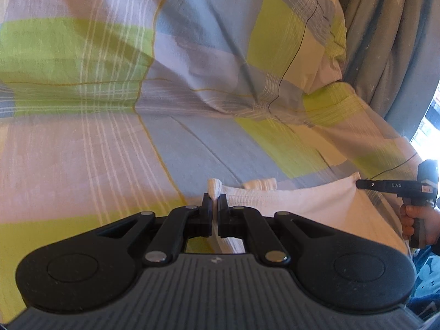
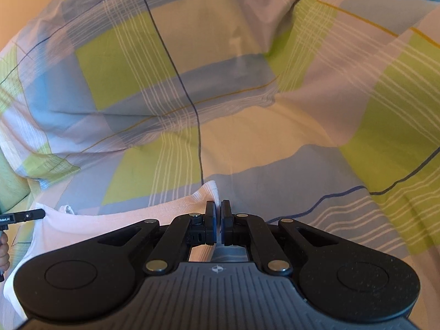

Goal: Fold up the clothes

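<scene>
A white ribbed garment (image 1: 302,200) is held stretched between both grippers, just above a checked bed sheet (image 1: 110,151). In the left wrist view my left gripper (image 1: 215,202) is shut on one bunched corner of it, with cloth sticking up between the pads. The right gripper (image 1: 359,184) pinches the opposite corner at the far right, held by a hand (image 1: 412,220). Seen from the right wrist, my right gripper (image 2: 219,211) is shut on the garment (image 2: 110,225) edge, and the left gripper (image 2: 42,214) holds the far left corner.
The bed is covered in green, blue and lilac checked fabric (image 2: 275,137). A matching pillow (image 1: 288,41) lies at the head. Grey-green curtains (image 1: 385,41) hang at the right, with a bright window (image 1: 429,126) beside them.
</scene>
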A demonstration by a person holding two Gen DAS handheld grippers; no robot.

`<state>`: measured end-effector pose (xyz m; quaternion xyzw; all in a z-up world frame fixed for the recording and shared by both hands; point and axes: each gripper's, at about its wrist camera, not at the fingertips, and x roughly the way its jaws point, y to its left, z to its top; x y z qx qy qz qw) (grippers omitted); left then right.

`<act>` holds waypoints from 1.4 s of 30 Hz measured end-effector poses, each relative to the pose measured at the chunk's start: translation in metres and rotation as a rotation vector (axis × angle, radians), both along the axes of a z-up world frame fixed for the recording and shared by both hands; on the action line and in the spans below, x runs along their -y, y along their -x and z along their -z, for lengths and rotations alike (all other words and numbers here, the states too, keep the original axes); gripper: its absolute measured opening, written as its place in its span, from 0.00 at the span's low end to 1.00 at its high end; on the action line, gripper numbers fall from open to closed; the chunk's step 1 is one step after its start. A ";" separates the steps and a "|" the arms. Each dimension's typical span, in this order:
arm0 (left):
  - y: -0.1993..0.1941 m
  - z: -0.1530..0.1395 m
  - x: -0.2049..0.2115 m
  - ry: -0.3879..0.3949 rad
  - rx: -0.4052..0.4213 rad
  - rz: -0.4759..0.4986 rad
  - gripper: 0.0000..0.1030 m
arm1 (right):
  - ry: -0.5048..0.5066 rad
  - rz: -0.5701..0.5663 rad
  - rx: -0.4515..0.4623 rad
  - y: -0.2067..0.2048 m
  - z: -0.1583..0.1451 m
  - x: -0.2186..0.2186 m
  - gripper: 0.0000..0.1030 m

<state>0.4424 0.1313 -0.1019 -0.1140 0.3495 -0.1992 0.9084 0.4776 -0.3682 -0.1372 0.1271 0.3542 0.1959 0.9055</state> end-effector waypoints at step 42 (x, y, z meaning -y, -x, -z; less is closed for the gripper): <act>0.145 -0.007 0.004 -0.062 -0.076 0.140 0.04 | 0.065 0.058 -0.122 0.166 -0.004 0.009 0.01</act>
